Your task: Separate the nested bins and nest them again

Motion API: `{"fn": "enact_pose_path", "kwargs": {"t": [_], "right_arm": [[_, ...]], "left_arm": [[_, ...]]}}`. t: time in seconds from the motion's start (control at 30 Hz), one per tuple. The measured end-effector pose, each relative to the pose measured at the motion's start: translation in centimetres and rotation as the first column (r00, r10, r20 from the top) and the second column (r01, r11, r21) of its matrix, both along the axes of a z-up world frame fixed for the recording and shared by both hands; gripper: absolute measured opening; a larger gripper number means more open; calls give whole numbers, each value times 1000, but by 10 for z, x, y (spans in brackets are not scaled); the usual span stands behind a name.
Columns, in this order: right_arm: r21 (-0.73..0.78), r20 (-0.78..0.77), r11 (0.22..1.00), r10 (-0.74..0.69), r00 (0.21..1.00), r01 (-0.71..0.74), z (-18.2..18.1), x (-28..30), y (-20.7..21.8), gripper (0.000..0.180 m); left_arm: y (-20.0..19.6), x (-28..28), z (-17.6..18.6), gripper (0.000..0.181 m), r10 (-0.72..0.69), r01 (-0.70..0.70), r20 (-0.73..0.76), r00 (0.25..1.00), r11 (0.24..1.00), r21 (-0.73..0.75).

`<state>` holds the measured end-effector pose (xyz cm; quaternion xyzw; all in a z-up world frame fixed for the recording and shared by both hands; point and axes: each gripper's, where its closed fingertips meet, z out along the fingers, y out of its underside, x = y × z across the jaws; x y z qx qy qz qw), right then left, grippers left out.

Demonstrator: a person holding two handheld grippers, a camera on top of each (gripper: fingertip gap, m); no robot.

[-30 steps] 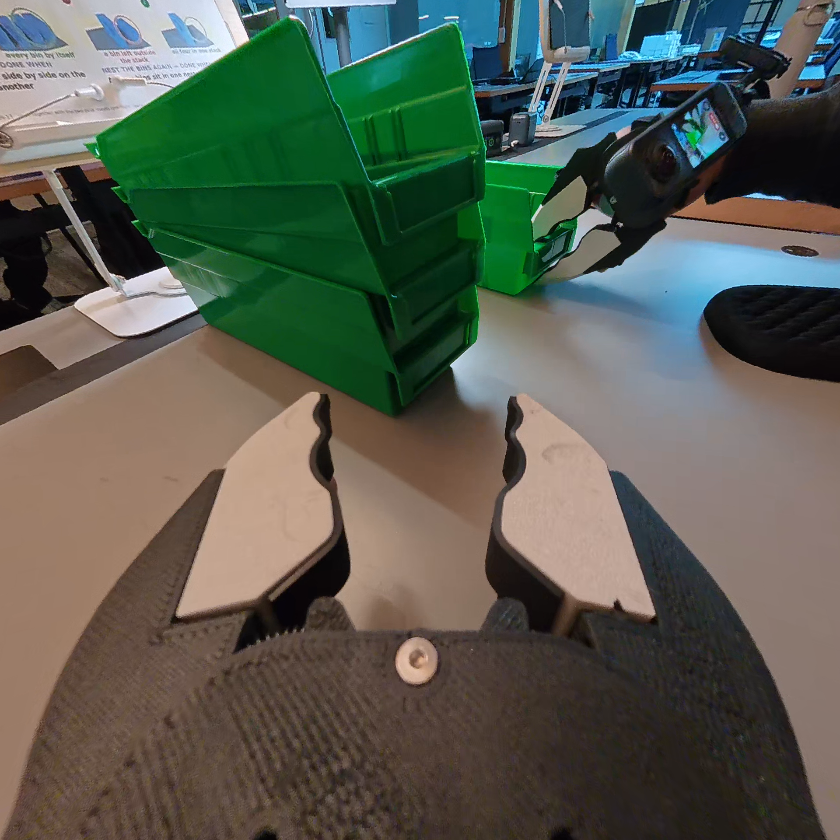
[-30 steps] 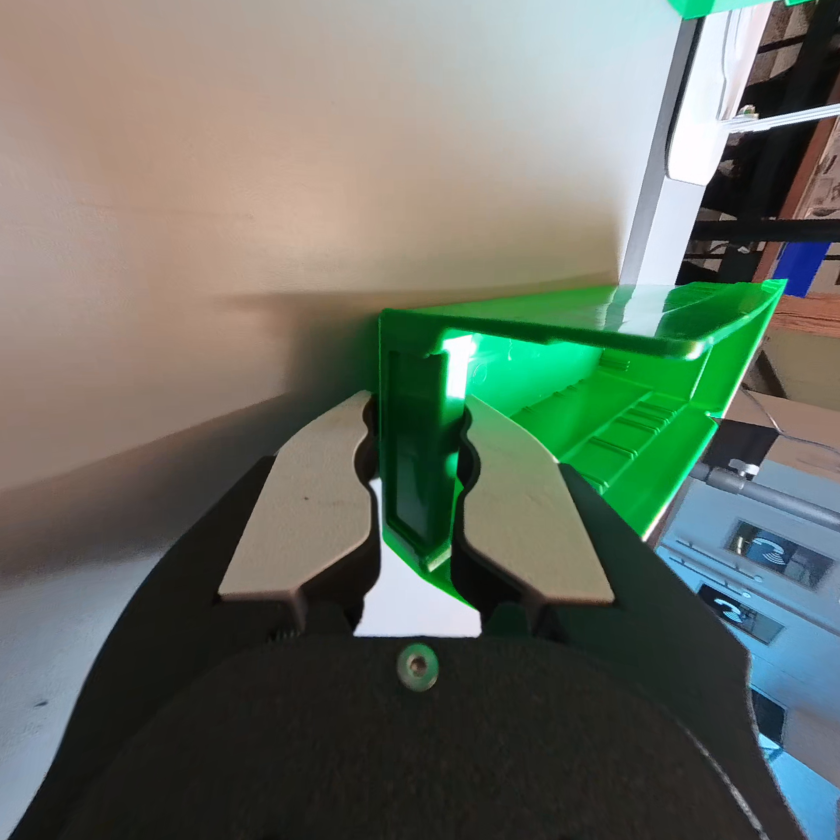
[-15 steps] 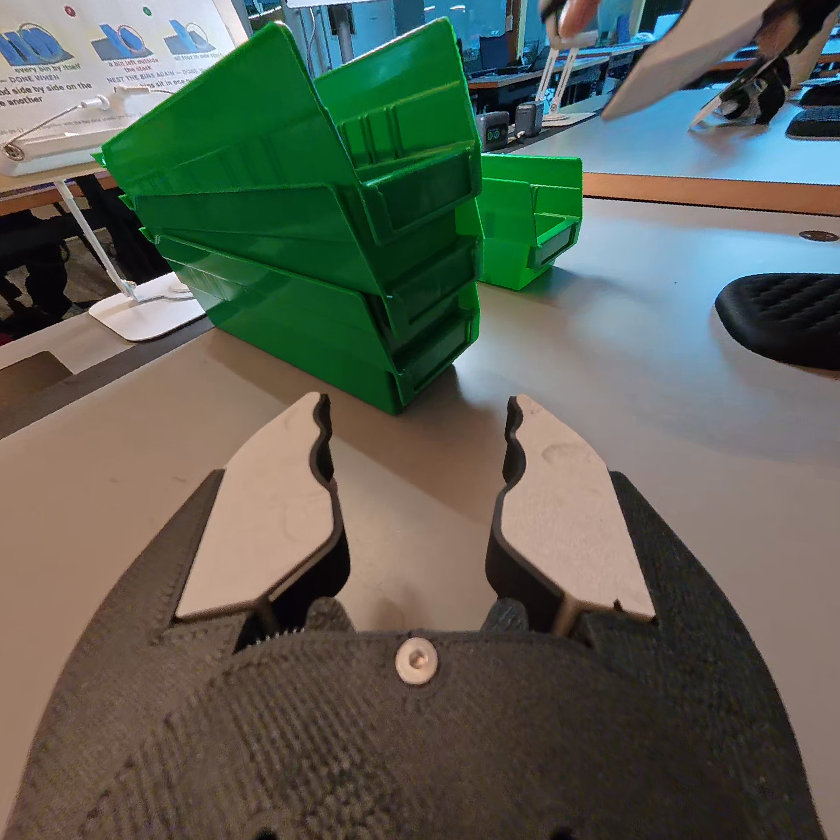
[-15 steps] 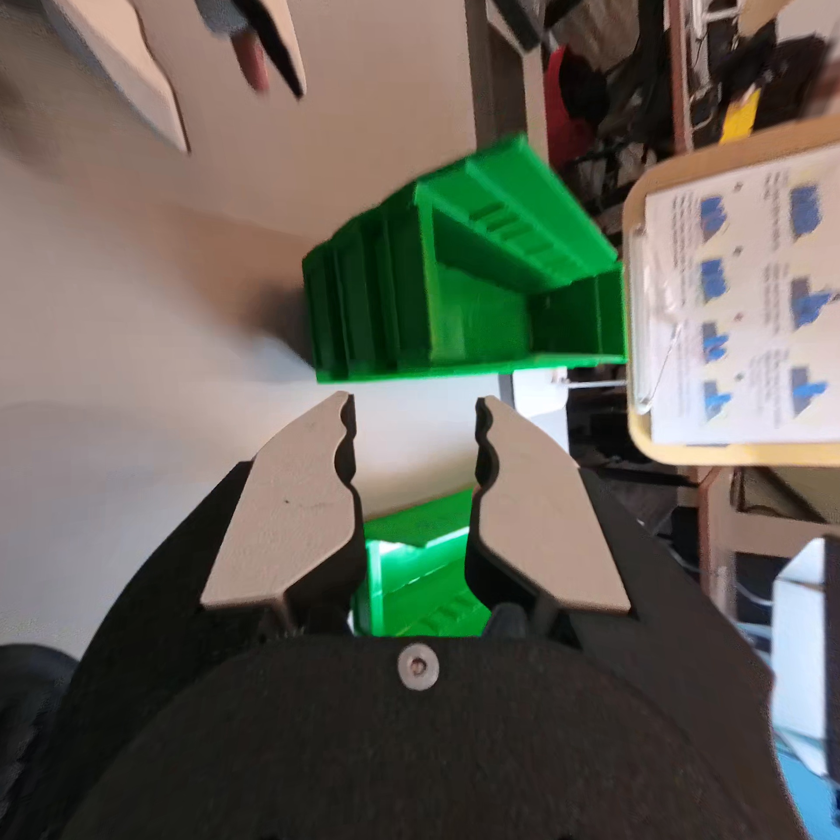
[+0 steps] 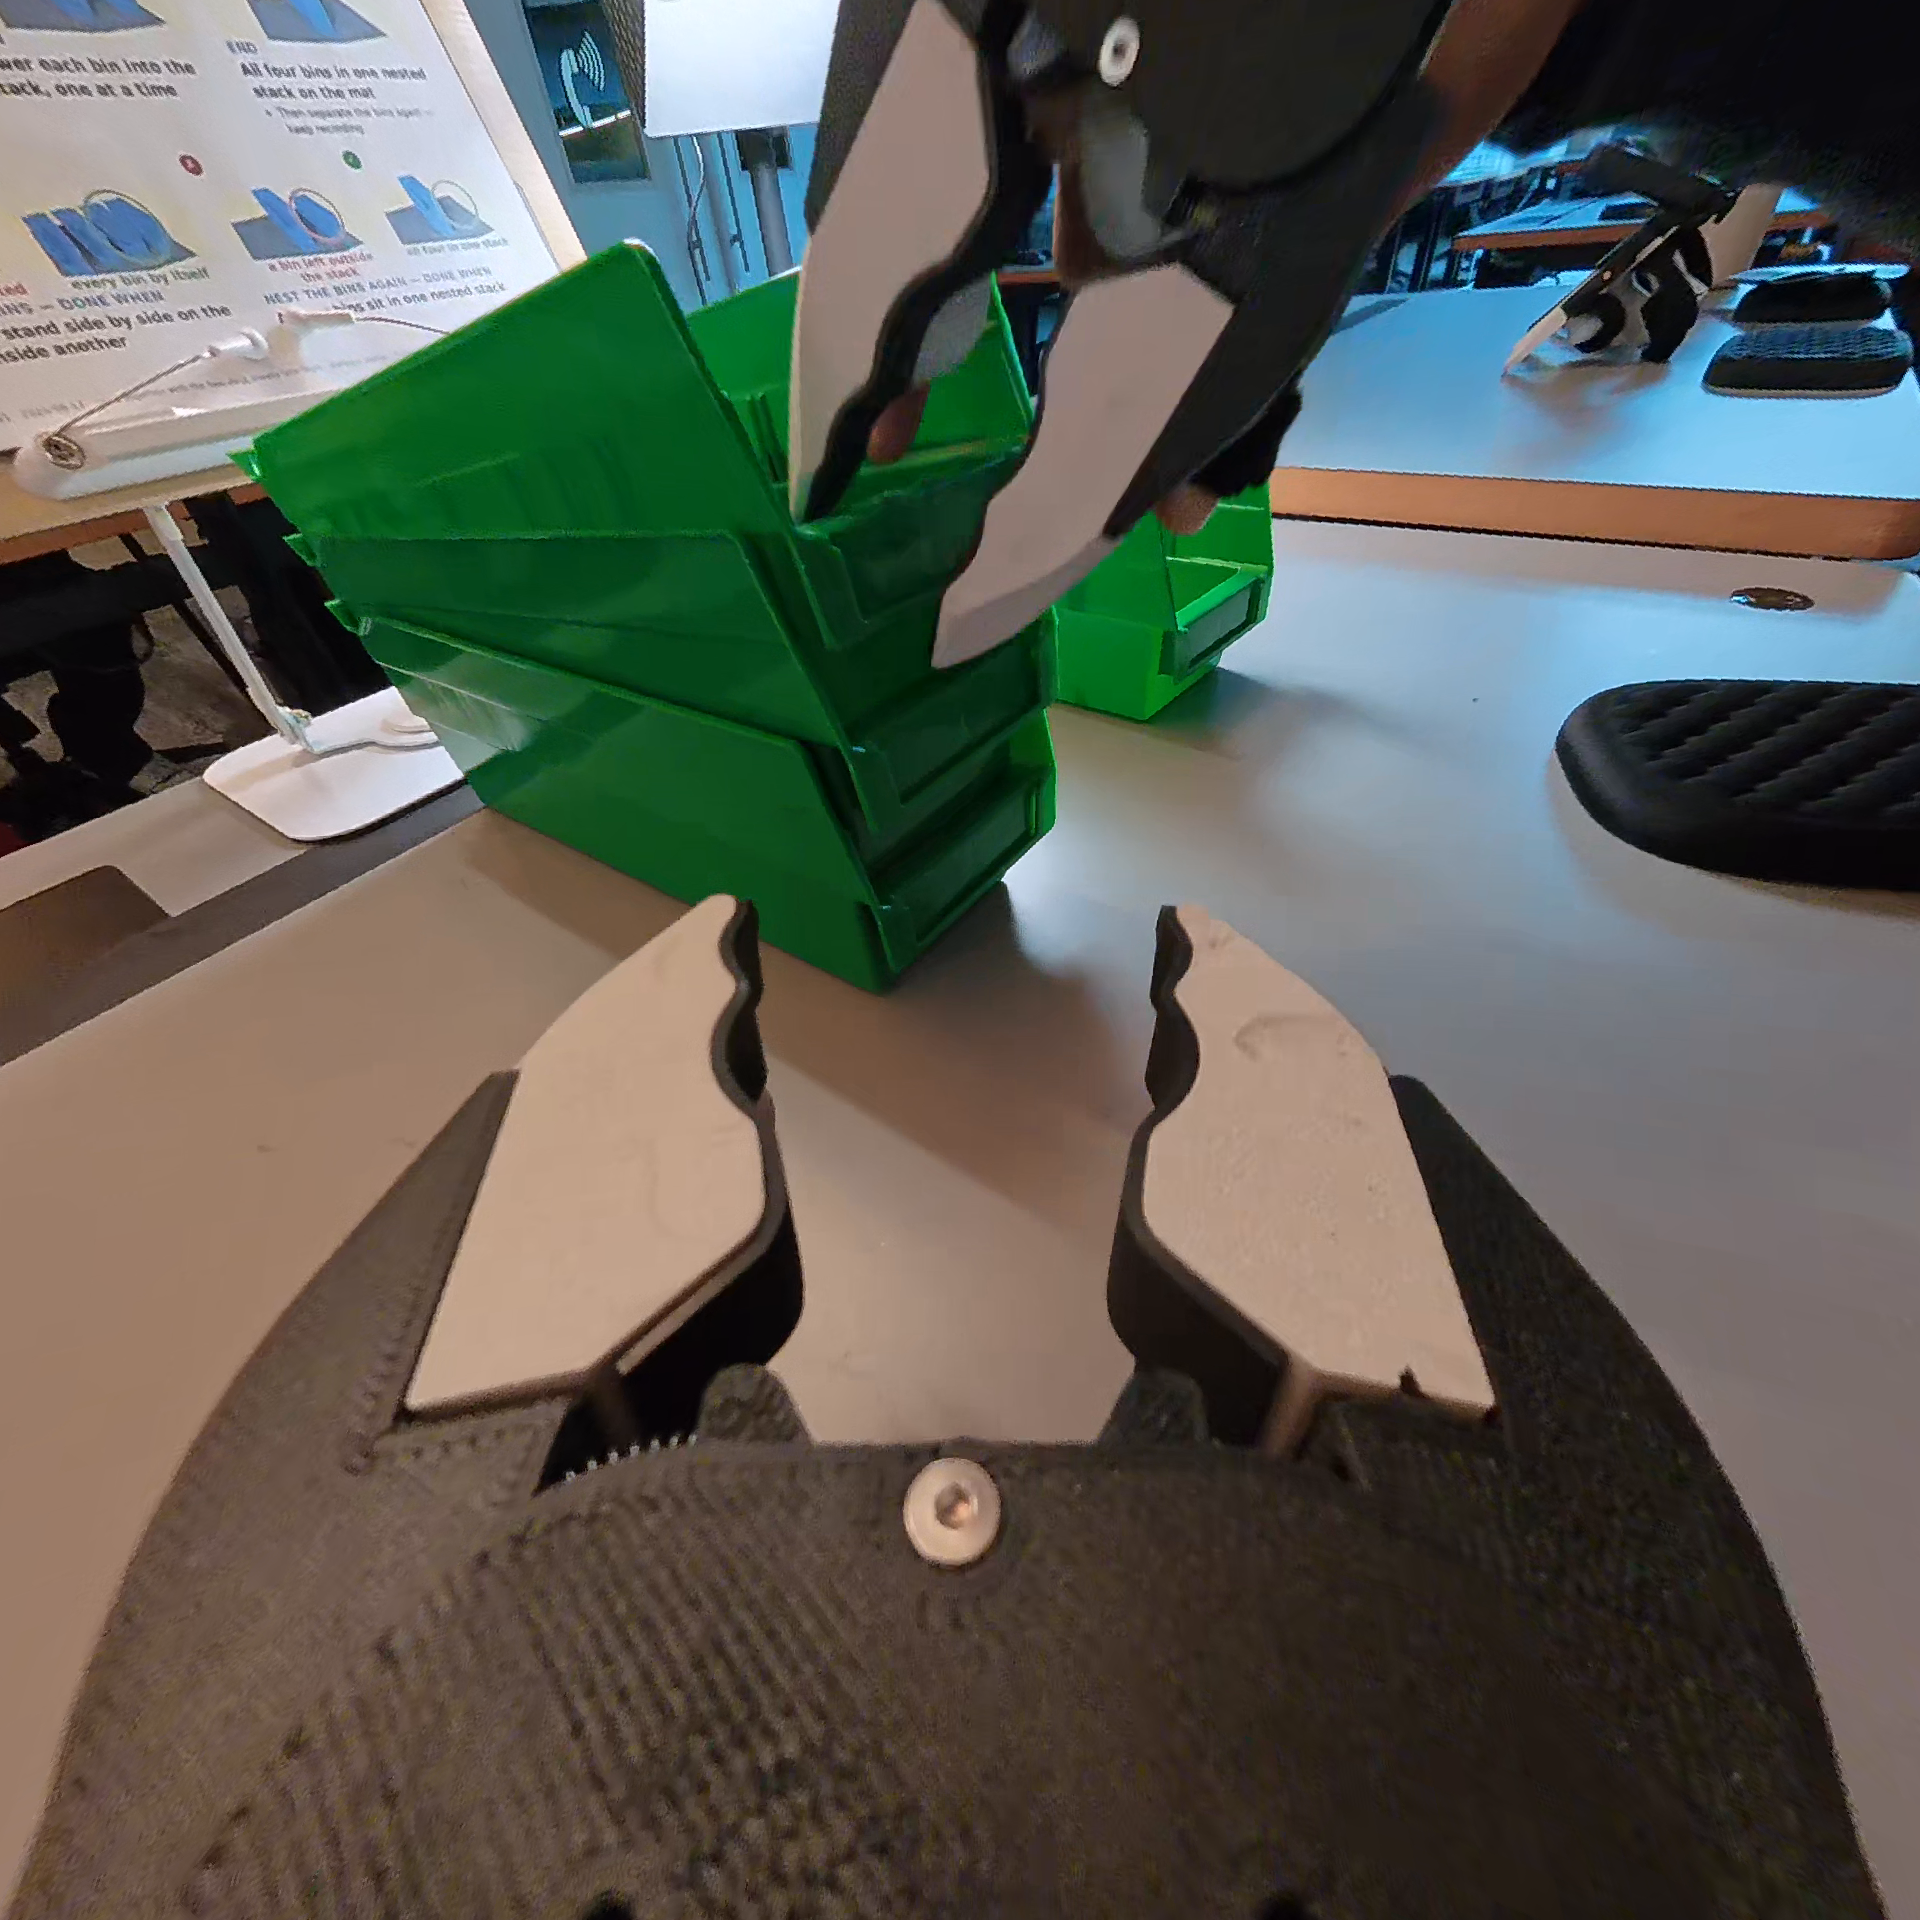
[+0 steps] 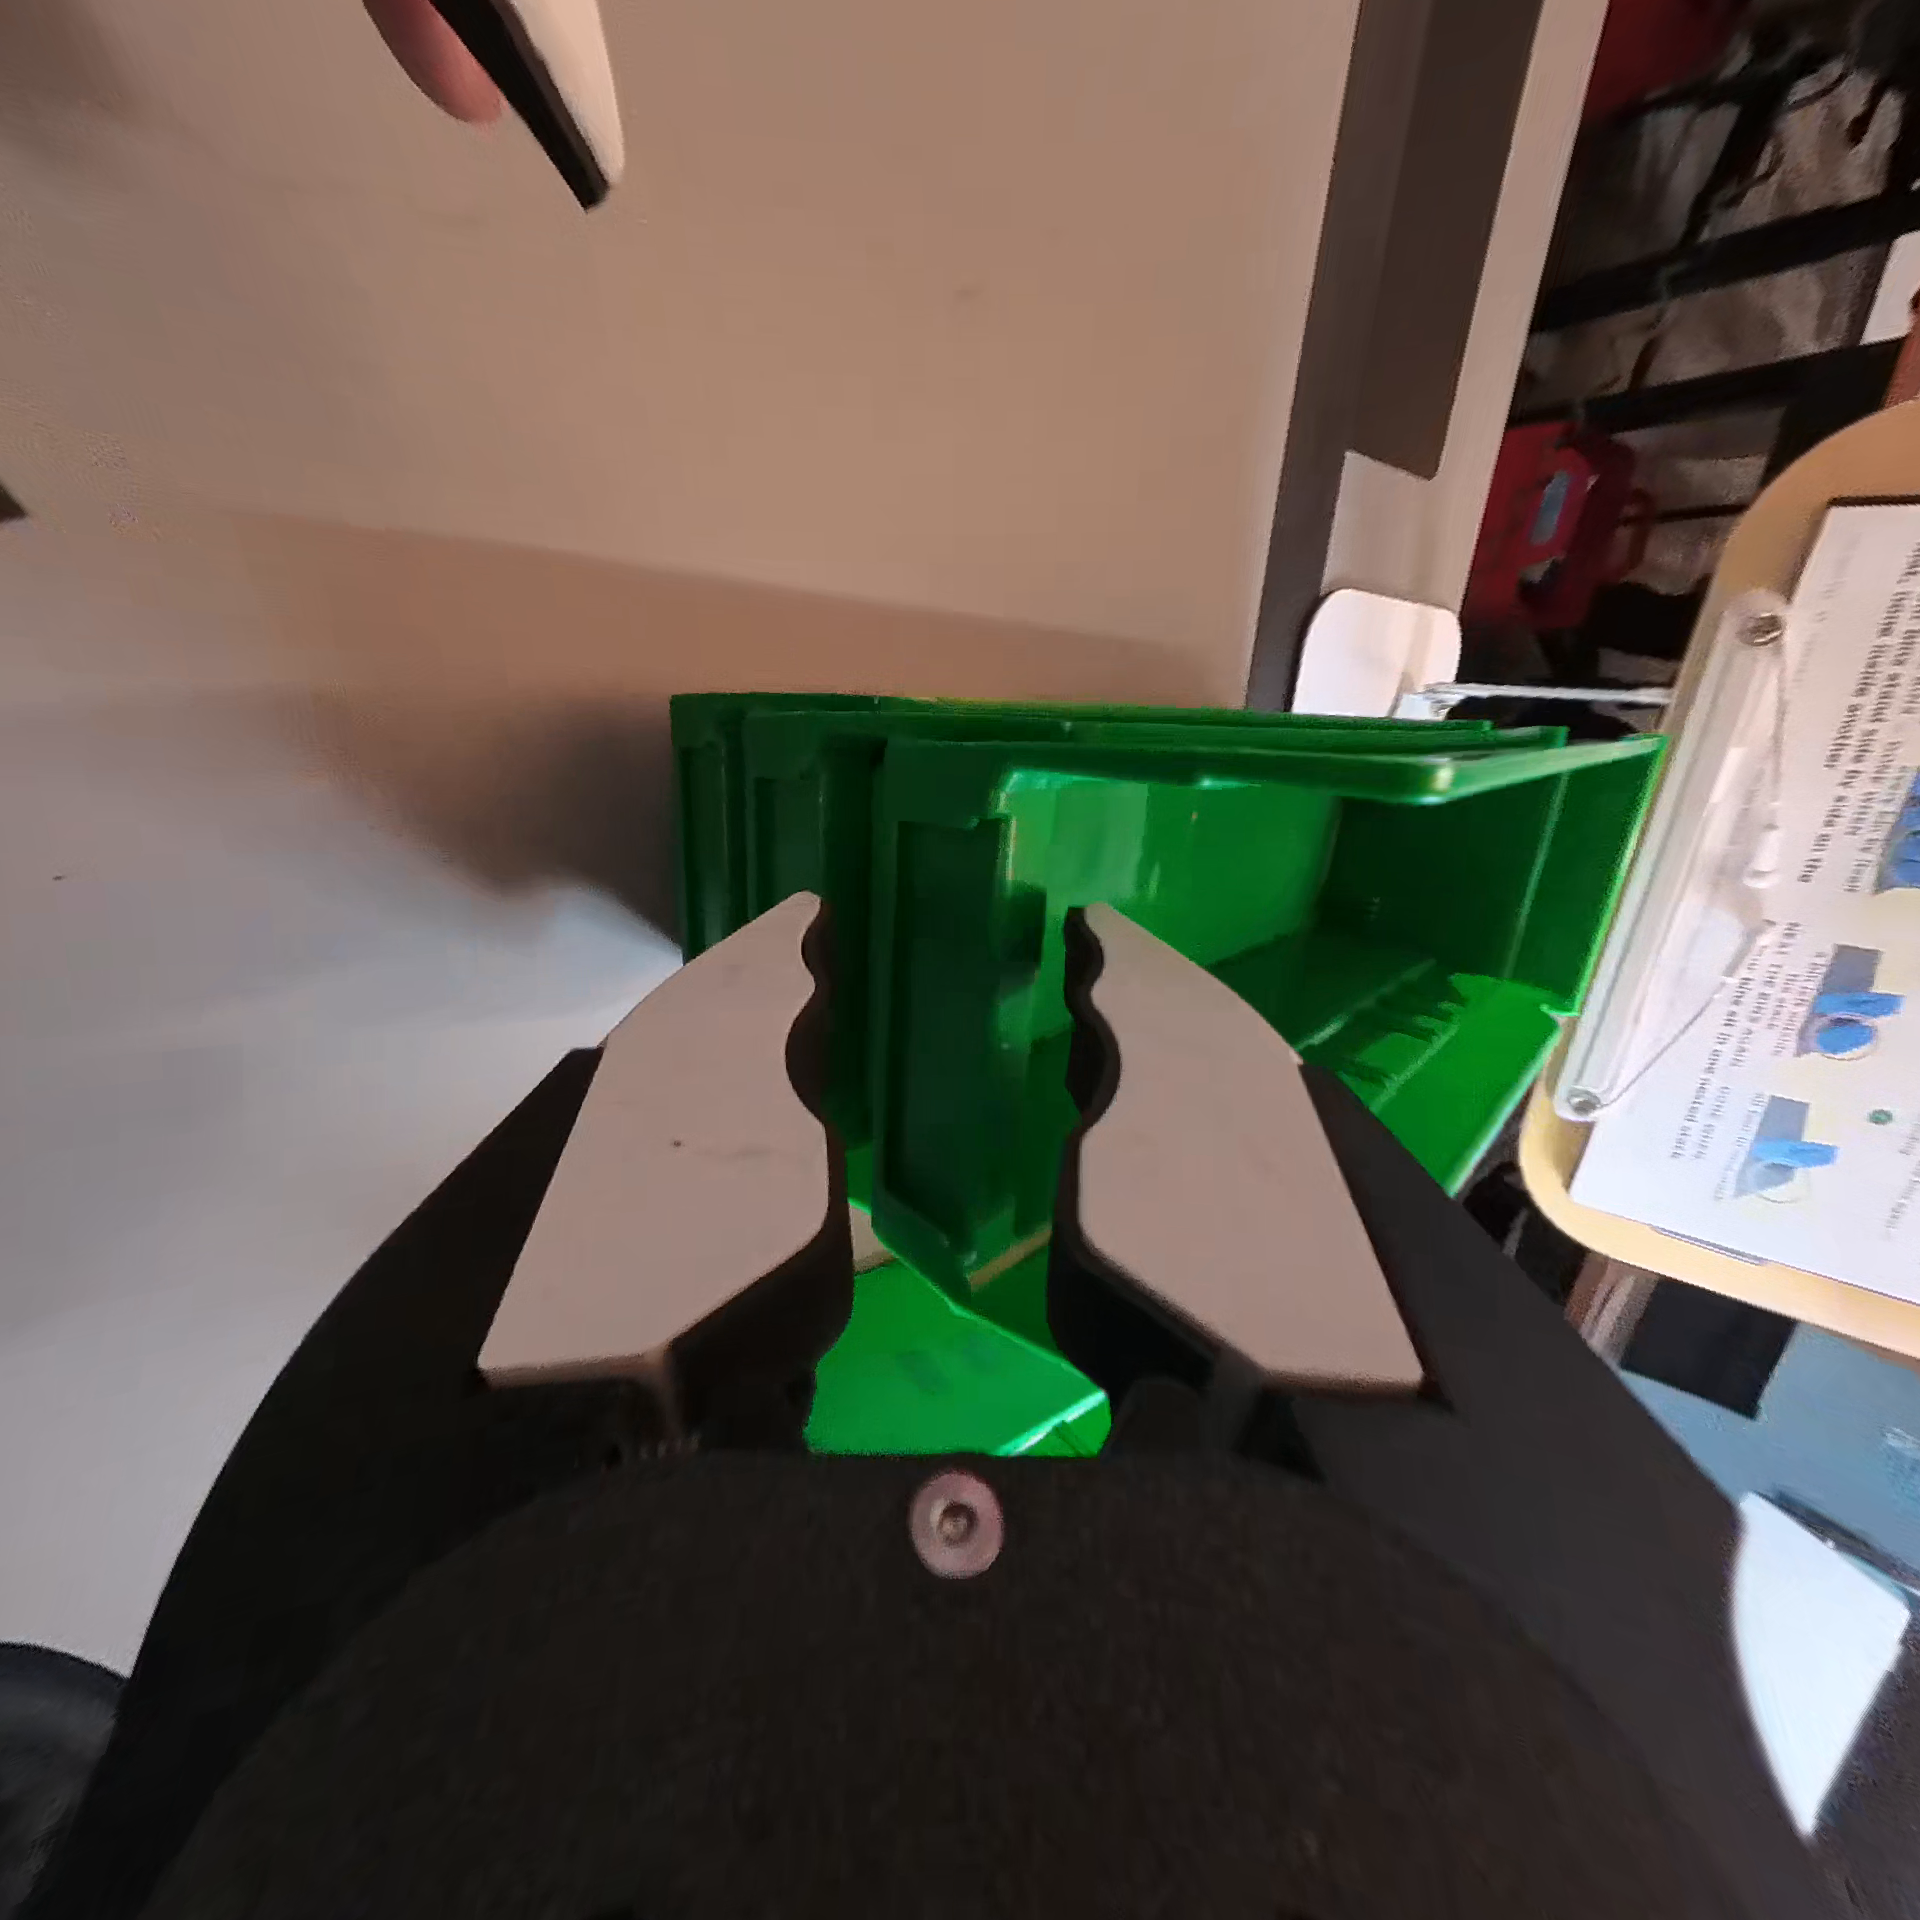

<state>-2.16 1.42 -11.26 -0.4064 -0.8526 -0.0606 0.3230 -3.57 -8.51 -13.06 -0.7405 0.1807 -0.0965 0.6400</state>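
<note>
Bins: three nested, one apart

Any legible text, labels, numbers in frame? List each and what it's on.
White instruction sheet, far left: printed lines beside blue diagrams; wording not quoted here.
Stacked green bins: no lettering visible.
Left claw, right claw: no markings visible.
</note>
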Motion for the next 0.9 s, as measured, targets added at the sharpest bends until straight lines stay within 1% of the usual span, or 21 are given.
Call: {"fn": "enact_pose_path", "kwargs": {"t": [0.2, 0.4, 0.9], "right_arm": [[37, 29, 999, -30, 999, 29, -14, -1, 12, 31], [12, 26, 1000, 4, 1000, -5, -11, -2, 12, 29], [-179, -47, 983, 36, 998, -44, 57, -1, -10, 32]], "left_arm": [[0, 1, -1, 72, -5, 5, 5, 1000, 1000, -6], [0, 1, -3, 72, -4, 4, 2, 1000, 1000, -12], [1, 1, -6, 71, -6, 6, -2, 1000, 1000, -26]]}}
